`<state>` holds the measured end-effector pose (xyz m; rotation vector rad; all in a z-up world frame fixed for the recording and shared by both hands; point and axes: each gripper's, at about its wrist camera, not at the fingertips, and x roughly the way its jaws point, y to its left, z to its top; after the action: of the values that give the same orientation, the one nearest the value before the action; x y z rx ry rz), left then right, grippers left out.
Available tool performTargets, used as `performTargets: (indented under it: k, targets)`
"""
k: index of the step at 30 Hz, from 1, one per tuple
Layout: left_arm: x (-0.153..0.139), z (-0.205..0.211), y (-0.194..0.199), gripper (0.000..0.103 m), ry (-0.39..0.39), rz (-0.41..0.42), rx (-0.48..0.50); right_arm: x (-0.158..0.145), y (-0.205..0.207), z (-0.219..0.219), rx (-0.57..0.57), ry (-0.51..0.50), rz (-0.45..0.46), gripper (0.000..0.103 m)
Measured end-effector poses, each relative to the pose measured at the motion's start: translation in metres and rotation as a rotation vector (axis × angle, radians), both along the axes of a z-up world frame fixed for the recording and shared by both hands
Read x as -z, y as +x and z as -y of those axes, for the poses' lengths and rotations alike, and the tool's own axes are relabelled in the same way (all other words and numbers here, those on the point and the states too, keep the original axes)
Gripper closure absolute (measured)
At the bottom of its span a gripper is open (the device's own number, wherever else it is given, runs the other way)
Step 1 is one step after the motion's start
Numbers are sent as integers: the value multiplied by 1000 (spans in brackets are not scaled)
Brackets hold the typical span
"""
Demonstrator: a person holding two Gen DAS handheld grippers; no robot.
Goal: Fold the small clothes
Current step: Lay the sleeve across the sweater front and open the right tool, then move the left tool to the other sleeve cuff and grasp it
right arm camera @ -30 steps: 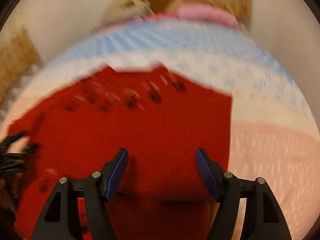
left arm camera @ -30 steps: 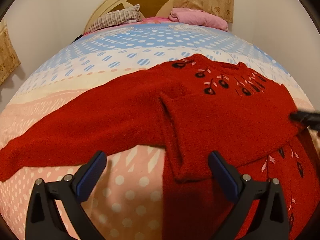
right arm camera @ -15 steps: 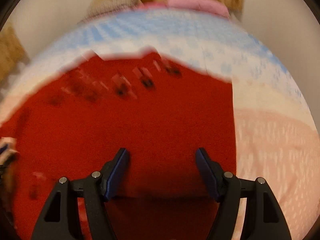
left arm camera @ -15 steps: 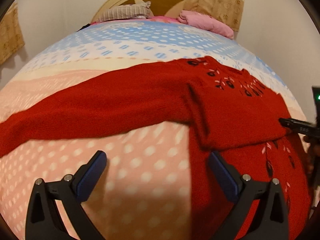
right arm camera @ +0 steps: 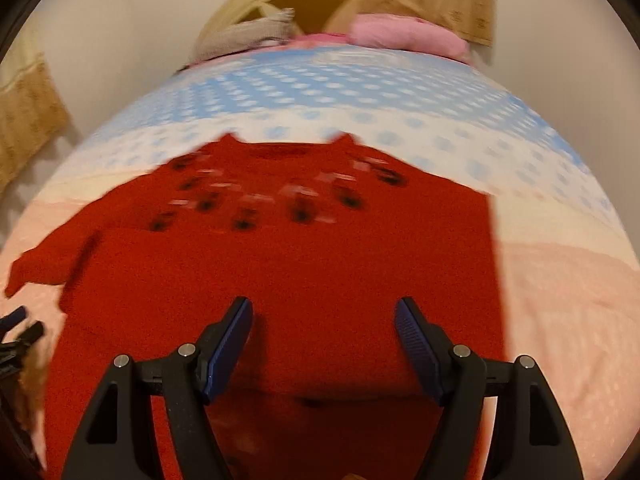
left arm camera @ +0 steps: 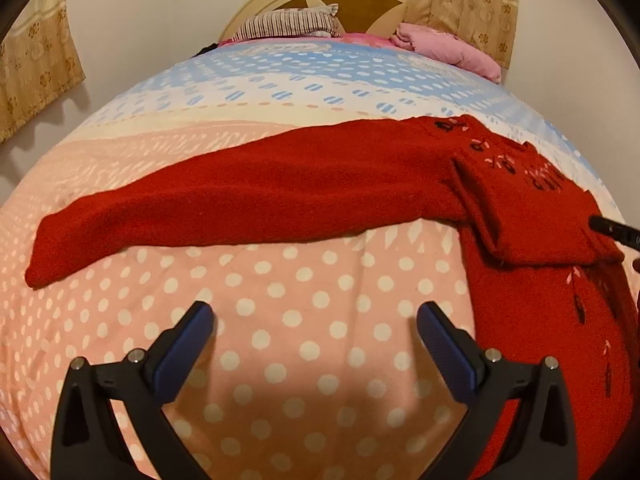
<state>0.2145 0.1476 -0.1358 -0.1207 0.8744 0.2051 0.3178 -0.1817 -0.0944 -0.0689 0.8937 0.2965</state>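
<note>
Red sweater (left arm camera: 532, 216) lies on the bed (left arm camera: 320, 80). Next, grab the long sleeve (left arm camera: 224, 208) near its end, left of the sweater's body, and fold it across. Left gripper (left arm camera: 314, 330) and right gripper (right arm camera: 324, 318) both have wide-open, empty jaws.

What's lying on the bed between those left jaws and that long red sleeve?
Nothing: the left wrist view shows only bare pink polka-dot bedspread between the open left gripper and the sweater's outstretched sleeve.
</note>
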Motion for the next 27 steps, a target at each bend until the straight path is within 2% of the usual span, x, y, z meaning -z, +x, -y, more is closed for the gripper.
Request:
performTargets:
  k: [2,4,9,13,21,23,27]
  targets:
    - [-1,-2,-2,0,13,0,-3,8,6,-21,-46,-11,-21,29]
    - [-1,-6,-6,0,23,-1,-9,24,13,-23,-22,-44,-58,29]
    - [8,-19,-9,0,28,-25,-26,29,-1,-5,-25,25,-16,28]
    - [10,-27,-11,0,9,-34,-48,29,-8,-7,-30,14,-6,28]
    - [13,-30,-15,0,17,-69,-6,31,-17,0,-21,33,10,26]
    - [10,-35,-23,0,18,-54,-25,31,-19,1,-19,26,11,26]
    - [3,-67,-45,0,-44,4,-117,31,-23,4,-19,40,15,25]
